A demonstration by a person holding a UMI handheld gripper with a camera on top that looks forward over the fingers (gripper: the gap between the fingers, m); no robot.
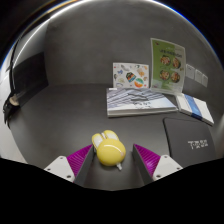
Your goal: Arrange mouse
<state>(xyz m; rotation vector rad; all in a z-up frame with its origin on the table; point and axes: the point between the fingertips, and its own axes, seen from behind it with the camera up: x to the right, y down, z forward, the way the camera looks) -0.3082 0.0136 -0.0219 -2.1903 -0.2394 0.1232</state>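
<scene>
Mouse: a yellow, rounded mouse (108, 150) with a small paler lobe at its back sits between the two fingers, near their tips, and a thin cable seems to trail from its near side toward the camera.
Gripper: the gripper (110, 156) has its jaws apart; the magenta pads (80, 156) stand on either side of the mouse, and whether both actually press on it I cannot tell, since a sliver of dark surface seems to show beside each pad.
Support: the mouse appears to rest on the dark grey desk (70, 115), though a slight lift cannot be ruled out from this angle.
Mouse pad: a dark rectangular mat (190, 135) with faint lettering on its near edge lies ahead of the right finger and off to that side, apart from the mouse.
Papers: a stack of printed booklets (140, 100) lies beyond the fingers, with a second booklet (195, 108) next to it.
Cards: two upright printed cards, (130, 75) and (167, 62), stand behind the booklets.
Progress: judging by this layout, the mouse is reached and bracketed but not yet placed; if the mat is its destination, a firm grasp, the carry and the set-down are all still to do.
</scene>
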